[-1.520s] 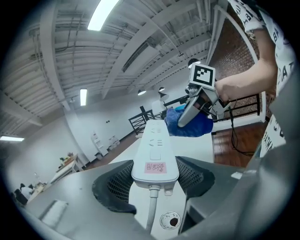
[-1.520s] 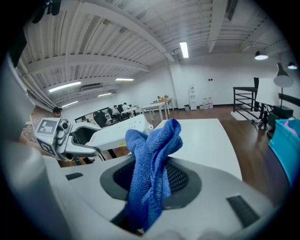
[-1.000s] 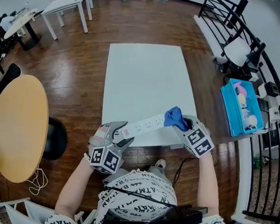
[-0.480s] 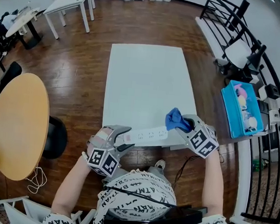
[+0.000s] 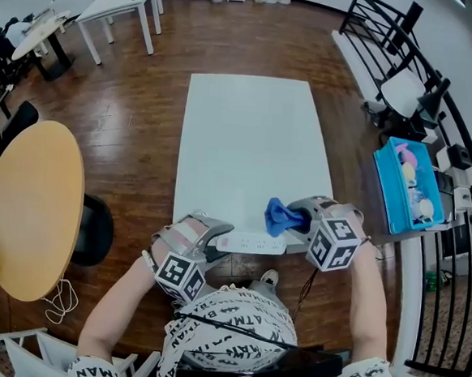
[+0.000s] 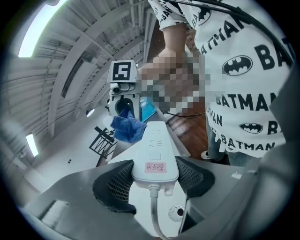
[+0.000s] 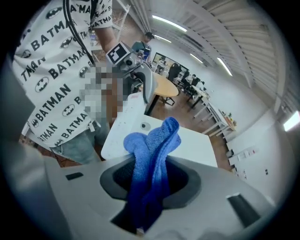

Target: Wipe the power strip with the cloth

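Observation:
My left gripper [image 5: 218, 241] is shut on the cord end of the white power strip [image 5: 252, 243], which lies almost level over the white table's [image 5: 248, 136] near edge. In the left gripper view the strip [image 6: 156, 150] sits clamped between the pads, a pink label on top. The right gripper [image 5: 297, 219] is shut on a bunched blue cloth [image 5: 279, 217]. That cloth [image 6: 127, 127] meets the left side of the strip's far end. In the right gripper view the cloth [image 7: 152, 150] rises out of the jaws, and the left gripper [image 7: 136, 63] shows beyond it.
A round wooden table [image 5: 31, 208] and a black chair [image 5: 94, 231] stand at the left. A blue bin [image 5: 407, 185] and a black railing [image 5: 465, 169] are at the right. White desks [image 5: 120, 4] are far back. The strip's cord [image 6: 157, 220] trails towards me.
The strip has swung down from a slant to nearly level at the table's near edge. The right gripper and cloth have moved left and nearer, staying at the strip's far end.

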Action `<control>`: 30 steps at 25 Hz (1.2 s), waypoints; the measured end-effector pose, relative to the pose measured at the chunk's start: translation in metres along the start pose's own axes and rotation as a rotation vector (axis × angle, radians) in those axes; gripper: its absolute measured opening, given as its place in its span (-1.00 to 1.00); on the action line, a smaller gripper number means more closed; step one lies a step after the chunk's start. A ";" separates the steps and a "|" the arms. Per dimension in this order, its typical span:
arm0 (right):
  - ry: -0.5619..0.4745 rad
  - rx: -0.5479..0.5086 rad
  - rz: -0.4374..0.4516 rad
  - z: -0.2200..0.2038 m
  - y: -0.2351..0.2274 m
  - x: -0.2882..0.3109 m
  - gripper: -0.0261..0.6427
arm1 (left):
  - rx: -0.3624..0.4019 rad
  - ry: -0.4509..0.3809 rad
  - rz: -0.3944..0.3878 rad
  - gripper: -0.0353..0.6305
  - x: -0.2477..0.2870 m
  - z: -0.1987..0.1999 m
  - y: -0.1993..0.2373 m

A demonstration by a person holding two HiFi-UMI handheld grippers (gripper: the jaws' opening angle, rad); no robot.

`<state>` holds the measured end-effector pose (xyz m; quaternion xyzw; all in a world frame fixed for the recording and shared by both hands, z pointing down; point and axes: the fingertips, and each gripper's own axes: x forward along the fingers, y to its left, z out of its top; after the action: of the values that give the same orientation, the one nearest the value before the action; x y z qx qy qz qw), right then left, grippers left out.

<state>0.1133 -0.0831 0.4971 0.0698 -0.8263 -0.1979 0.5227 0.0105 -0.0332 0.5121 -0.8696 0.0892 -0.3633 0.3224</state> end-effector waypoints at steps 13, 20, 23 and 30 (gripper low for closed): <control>-0.158 -0.069 0.040 0.074 -0.011 0.009 -0.51 | 0.037 -0.053 -0.011 -0.05 0.009 0.025 0.000; -0.088 -0.118 0.104 0.058 -0.007 0.013 -0.51 | 0.060 -0.045 -0.013 -0.05 0.006 0.019 0.001; -0.058 -0.113 0.125 0.041 -0.005 0.013 -0.51 | 0.046 -0.046 -0.002 -0.05 0.004 0.017 0.007; 0.006 -0.069 0.109 0.004 -0.005 -0.002 -0.51 | 0.013 -0.031 0.034 -0.05 -0.007 0.006 0.019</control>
<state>0.1103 -0.0864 0.4918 0.0069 -0.8198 -0.1974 0.5375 0.0114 -0.0427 0.4932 -0.8714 0.0967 -0.3446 0.3355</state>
